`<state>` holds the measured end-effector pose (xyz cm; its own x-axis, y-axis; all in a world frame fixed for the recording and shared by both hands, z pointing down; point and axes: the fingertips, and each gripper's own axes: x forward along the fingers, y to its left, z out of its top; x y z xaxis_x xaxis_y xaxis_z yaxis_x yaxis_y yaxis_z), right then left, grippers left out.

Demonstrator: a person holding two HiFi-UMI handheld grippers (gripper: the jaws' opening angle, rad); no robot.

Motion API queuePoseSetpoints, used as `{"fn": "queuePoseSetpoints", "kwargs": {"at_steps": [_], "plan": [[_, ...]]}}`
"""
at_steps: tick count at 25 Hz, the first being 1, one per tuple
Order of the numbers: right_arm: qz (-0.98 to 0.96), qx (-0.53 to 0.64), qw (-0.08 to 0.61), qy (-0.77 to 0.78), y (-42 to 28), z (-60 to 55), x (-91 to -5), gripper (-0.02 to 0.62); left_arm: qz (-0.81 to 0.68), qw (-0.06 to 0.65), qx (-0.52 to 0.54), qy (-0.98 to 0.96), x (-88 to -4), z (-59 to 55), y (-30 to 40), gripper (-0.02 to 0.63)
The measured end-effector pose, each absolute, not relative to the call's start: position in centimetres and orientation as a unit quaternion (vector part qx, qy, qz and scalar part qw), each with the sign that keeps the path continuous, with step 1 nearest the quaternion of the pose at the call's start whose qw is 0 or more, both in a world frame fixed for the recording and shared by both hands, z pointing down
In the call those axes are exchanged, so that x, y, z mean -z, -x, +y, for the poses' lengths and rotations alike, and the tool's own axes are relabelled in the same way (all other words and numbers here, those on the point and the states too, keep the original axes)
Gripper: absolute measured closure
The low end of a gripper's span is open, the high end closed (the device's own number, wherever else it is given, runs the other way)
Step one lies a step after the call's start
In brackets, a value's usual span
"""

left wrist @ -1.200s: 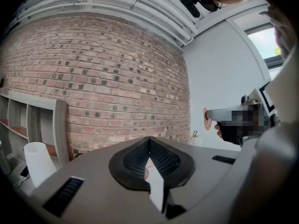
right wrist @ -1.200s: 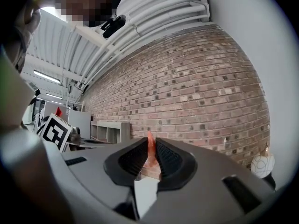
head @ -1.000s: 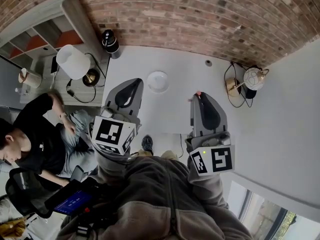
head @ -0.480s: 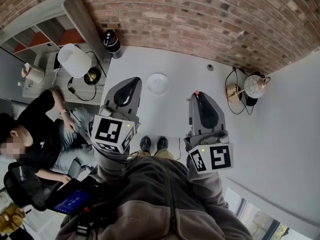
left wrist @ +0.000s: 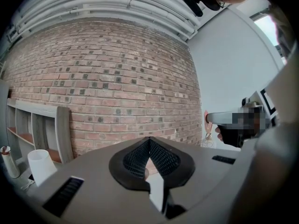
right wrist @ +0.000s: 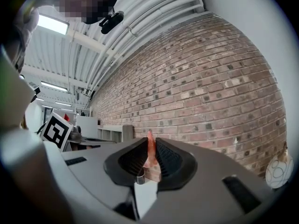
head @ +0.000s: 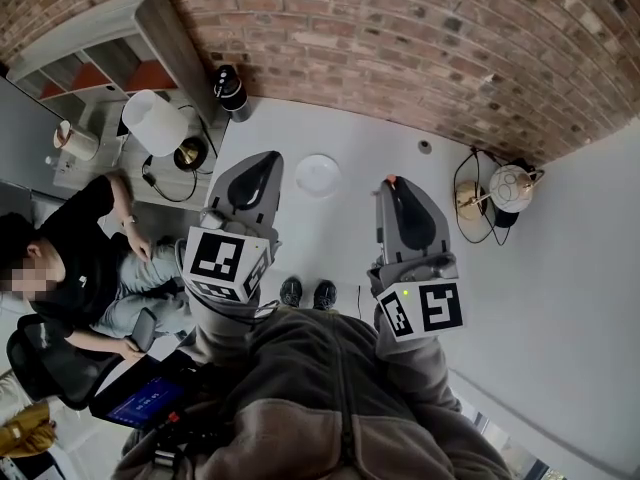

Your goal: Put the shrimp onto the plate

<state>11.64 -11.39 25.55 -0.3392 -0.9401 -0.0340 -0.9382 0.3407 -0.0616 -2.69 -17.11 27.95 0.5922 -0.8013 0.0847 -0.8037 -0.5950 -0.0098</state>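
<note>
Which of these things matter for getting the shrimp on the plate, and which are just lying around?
Job:
- shrimp, clamped in the right tongs
- white plate

Lying about:
- white lamp
- globe lamp
- black cylinder
- shelf
- left tongs, shut, empty

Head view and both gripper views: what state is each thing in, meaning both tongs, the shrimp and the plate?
Left tongs: shut, nothing between them.
Right tongs: shut on the shrimp.
Shrimp: pinched upright in the right tongs, tip sticking out past them, not yet on the plate.
Plate: empty, lying flat on the white table.
</note>
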Motion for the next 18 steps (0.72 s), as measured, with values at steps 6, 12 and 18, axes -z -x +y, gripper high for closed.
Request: {"fn": "queuePoseSetpoints", "kwargs": {"at_steps": [6,12,18], "plan": [[0.822,0.014,0.028,0.569,-11.6,-12.1,-25.5,0.543,-0.453,0.013,-0.041,-0.891,-27.8,-17.6,2.5,0.601],[0.823,0.016,0.020,0.568,-11.4,-12.5,-26.0,0.543,-0.452,0.016,-0.044,-0.891,-28.2,-17.9,2.5,0.601],[0.824,0.031,0.001,0.566,-10.8,-13.0,-27.7,0.543,-0.451,0.031,-0.056,-0.890,-29.9,-18.1,3.0,0.601]]}}
